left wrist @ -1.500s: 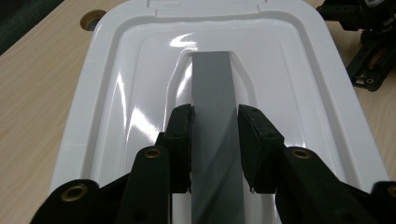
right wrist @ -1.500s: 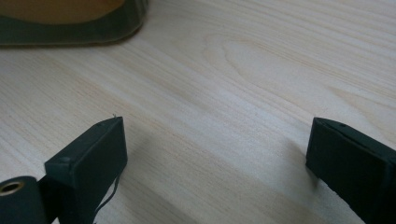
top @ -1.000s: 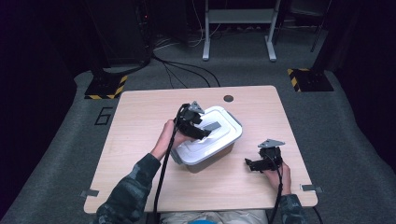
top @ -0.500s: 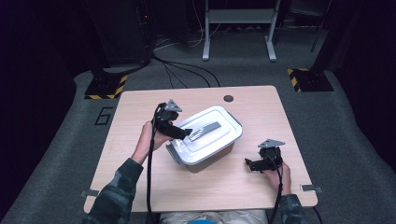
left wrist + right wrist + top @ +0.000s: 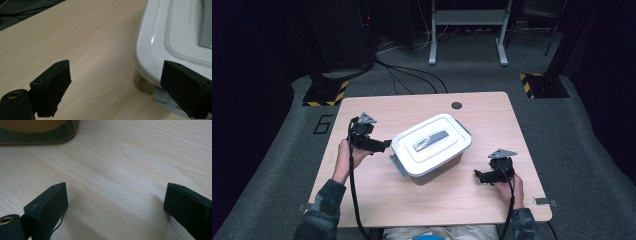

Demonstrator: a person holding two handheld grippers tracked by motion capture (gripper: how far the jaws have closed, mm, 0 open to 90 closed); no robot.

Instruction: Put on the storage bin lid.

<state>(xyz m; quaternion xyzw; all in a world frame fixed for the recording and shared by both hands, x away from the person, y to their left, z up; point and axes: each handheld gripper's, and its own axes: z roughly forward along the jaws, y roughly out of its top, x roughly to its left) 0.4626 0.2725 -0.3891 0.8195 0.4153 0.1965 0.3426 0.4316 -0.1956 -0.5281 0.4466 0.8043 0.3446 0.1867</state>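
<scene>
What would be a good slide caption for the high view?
A person's left gripper, jaws open, sits beside a lidded white box on a wooden table.

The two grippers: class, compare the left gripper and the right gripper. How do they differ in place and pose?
The left gripper sits at the white lidded box's left end, near its grey side latch; the right gripper sits apart from the box. The left points toward the box's left end; the right points left across bare table. Both are open, holding nothing.
</scene>
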